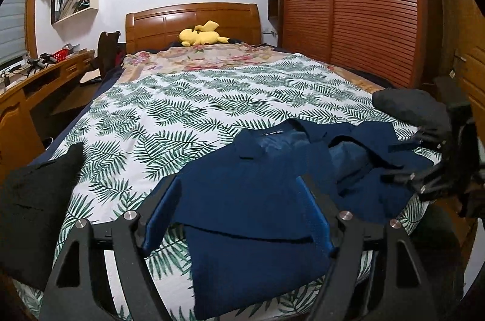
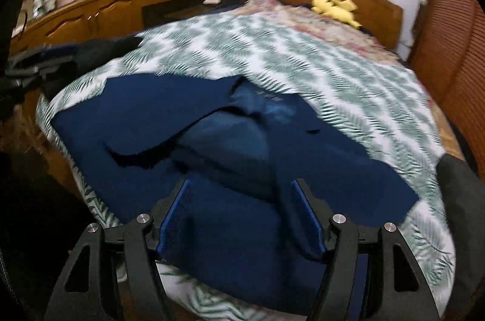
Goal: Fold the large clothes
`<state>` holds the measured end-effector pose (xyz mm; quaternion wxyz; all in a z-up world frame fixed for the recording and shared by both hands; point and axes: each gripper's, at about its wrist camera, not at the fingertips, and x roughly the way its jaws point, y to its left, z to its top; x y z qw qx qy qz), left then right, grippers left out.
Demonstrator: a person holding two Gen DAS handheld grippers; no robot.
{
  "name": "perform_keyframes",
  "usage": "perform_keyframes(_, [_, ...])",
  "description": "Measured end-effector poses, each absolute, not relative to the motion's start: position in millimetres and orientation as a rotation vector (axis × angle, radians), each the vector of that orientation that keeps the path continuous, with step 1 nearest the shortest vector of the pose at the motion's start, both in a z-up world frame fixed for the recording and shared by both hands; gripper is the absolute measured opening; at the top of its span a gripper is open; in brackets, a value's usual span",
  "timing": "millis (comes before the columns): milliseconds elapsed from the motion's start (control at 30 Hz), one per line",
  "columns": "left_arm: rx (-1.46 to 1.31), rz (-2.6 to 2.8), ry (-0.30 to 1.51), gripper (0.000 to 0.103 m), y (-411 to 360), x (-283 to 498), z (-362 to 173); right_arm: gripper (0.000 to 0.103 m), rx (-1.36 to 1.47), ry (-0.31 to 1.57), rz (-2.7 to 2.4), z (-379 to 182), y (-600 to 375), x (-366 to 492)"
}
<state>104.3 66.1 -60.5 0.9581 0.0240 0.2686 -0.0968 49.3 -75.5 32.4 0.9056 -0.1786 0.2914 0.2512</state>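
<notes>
Two tools gape wide, gripping nothing; left tool [image 1: 239,212], right tool [image 2: 241,215] above navy garment [image 1: 251,190] on bed [image 1: 169,109].

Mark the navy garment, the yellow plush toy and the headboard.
navy garment [image 1: 242,187], left wrist view, flat front panel.
yellow plush toy [image 1: 198,37], left wrist view, its body.
headboard [image 1: 157,24], left wrist view, left wooden panel.

Open bedspread ahead, clutter at the sides

My path up the leaf-print bedspread [image 1: 169,109] is clear; dark clothes pile [image 1: 36,200] blocks left, navy shirt [image 1: 257,193] lies underneath.
</notes>
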Motion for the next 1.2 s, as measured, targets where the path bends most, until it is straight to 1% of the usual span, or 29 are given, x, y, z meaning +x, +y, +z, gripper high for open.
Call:
perform_keyframes(200, [0.045,-0.186,0.546,0.078,78.9,96.8,-62.7,0.069,-0.436,0.645,0.555,20.1,-46.5,68.2])
perform_keyframes(333, [0.037,-0.18,0.542,0.078,86.1,92.1,-62.8,0.069,-0.564,0.653,0.488,10.3,-31.8,86.2])
perform_keyframes(433, [0.035,-0.18,0.535,0.078,89.6,89.3,-61.6,0.069,-0.601,0.632,0.438,17.3,-30.6,100.1])
perform_keyframes(467, [0.034,-0.18,0.533,0.078,90.7,89.4,-61.1,0.067,-0.603,0.632,0.434,20.8,-30.4,105.9])
perform_keyframes(500, [0.031,-0.181,0.529,0.078,92.4,88.8,-59.9,0.059,-0.606,0.625,0.435,25.8,-30.6,111.2])
perform_keyframes(533, [0.028,-0.18,0.525,0.078,93.9,87.9,-58.9,0.053,-0.61,0.618,0.445,29.9,-29.9,115.2])
perform_keyframes(567, [0.024,-0.179,0.52,0.078,95.4,87.1,-58.4,0.049,-0.615,0.611,0.457,33.5,-28.5,117.8])
perform_keyframes(633, [0.016,-0.175,0.516,0.078,98.2,86.4,-57.6,0.036,-0.624,0.603,0.472,40.8,-23.2,127.9])
perform_keyframes(733, [0.019,-0.177,0.513,0.078,97.5,85.1,-57.3,0.028,-0.592,0.605,0.46,52.9,-17.7,145.4])
perform_keyframes(800, [0.023,-0.182,0.51,0.078,96.1,84.4,-57.1,0.027,-0.579,0.595,0.462,61.3,-8.5,157.6])
perform_keyframes(900, [0.026,-0.19,0.513,0.078,93.6,85.2,-57.7,0.019,-0.563,0.575,0.434,74.2,-1.3,180.4])
perform_keyframes(1033, [0.039,-0.192,0.528,0.078,88.3,88.8,-61.3,0.018,-0.53,0.536,0.351,84.0,8.1,212.3])
perform_keyframes(1167, [0.046,-0.196,0.538,0.078,84.0,91.7,-63.5,0.018,-0.46,0.514,0.285,92.3,5.8,223.7])
perform_keyframes(1200, [0.048,-0.197,0.54,0.078,82.4,92.9,-64.0,0.024,-0.447,0.517,0.282,94.3,6.4,223.3])
